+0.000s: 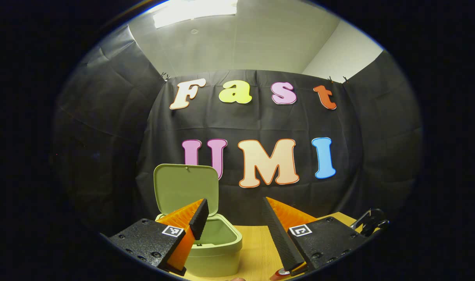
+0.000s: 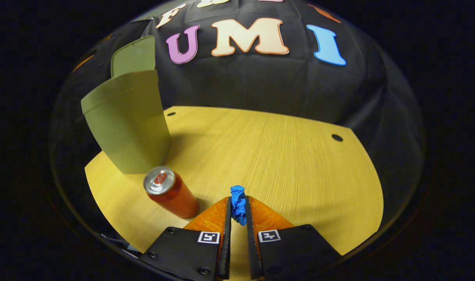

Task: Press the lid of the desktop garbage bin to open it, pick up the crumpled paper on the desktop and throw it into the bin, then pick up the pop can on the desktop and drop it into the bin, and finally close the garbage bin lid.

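The table (image 2: 284,156) carries the green bin (image 2: 128,125) near its far left corner, lid (image 1: 185,187) flipped up on end. The red pop can (image 2: 171,193) stands just in front of it, long axis vertical, top up. Right gripper (image 2: 237,208) jaws are squeezed narrow around the blue crumpled paper (image 2: 237,205); left gripper (image 1: 233,214) jaws gape wide above the bin.

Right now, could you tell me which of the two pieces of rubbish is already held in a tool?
The blue crumpled paper, pinched by the right tool. The red pop can stands free on the desktop.
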Demonstrator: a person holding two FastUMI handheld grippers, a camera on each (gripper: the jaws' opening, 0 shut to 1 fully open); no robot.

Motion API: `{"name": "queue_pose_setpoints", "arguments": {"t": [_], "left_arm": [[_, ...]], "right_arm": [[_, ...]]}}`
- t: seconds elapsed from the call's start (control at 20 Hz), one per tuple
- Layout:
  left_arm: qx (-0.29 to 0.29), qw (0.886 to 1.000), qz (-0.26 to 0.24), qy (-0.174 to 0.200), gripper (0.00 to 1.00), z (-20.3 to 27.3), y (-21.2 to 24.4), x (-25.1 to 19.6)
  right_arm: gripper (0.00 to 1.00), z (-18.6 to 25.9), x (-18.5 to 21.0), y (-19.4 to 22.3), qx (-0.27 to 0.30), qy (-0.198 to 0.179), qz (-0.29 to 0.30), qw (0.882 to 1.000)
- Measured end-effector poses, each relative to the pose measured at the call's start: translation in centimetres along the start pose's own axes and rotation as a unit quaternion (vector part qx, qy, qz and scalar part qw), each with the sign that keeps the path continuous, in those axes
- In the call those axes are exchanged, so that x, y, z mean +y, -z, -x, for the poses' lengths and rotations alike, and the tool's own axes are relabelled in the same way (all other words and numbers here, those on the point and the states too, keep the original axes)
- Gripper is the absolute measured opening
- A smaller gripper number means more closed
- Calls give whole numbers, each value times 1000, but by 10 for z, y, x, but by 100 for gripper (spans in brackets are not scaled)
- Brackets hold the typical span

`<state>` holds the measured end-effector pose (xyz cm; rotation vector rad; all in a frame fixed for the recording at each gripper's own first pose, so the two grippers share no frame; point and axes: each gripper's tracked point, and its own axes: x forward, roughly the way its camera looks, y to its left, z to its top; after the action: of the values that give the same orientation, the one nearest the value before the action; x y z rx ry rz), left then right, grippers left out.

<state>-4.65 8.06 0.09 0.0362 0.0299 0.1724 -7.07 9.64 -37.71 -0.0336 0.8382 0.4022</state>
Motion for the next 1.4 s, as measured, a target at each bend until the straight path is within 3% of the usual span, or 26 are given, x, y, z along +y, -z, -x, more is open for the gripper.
{"name": "queue_pose_setpoints", "arguments": {"t": [0.35,0.75,1.05,1.15,1.4], "left_arm": [[7,1000,-9,-11,83,5,8,13],[22,999,-6,-36,83,15,22,43],[35,998,-12,-55,82,19,33,73],[39,997,-14,-60,82,21,37,85],[49,996,-19,-70,83,23,46,116]], "right_arm": [[21,26,23,-111,-111,-15,6,994],[21,47,79,-209,-206,-59,19,977],[23,51,144,-248,-242,-104,35,964],[19,50,167,-256,-250,-121,41,960],[21,35,219,-261,-252,-146,48,955]]}}
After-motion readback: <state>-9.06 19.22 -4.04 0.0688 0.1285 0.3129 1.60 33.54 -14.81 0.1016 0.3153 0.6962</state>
